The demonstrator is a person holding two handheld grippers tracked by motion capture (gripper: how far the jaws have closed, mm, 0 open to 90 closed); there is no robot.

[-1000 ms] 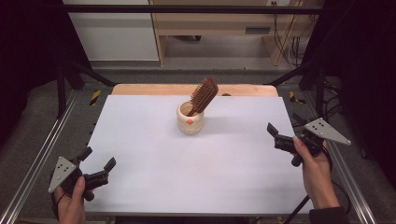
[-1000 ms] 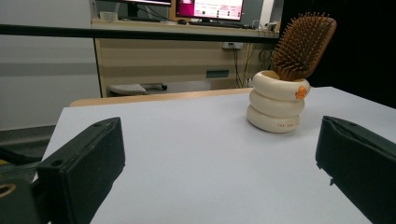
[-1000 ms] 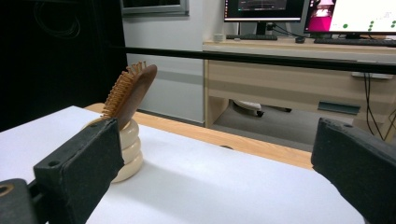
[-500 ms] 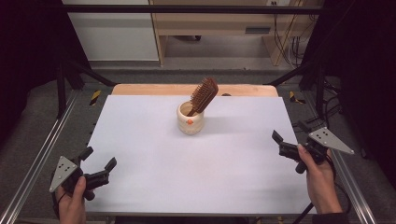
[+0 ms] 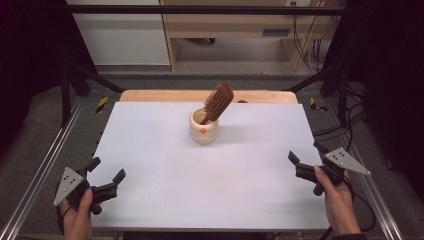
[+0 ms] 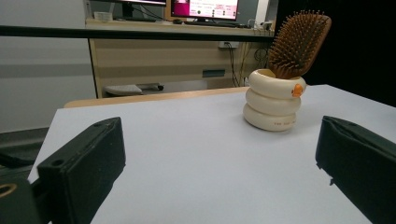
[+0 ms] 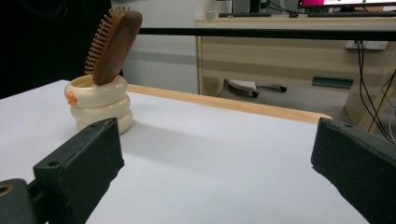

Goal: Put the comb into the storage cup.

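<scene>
A: In the high view, the right gripper (image 5: 303, 159) is seen drawn back toward the tabletop's (image 5: 150, 150) near edge; the left gripper (image 5: 106, 170) is unchanged, jaws apart.

B: In both gripper views, wide-open jaws are shown, and the hairbrush (image 6: 297, 43) is left standing in the cup (image 7: 99, 103), well apart. The work is judged finished.
</scene>
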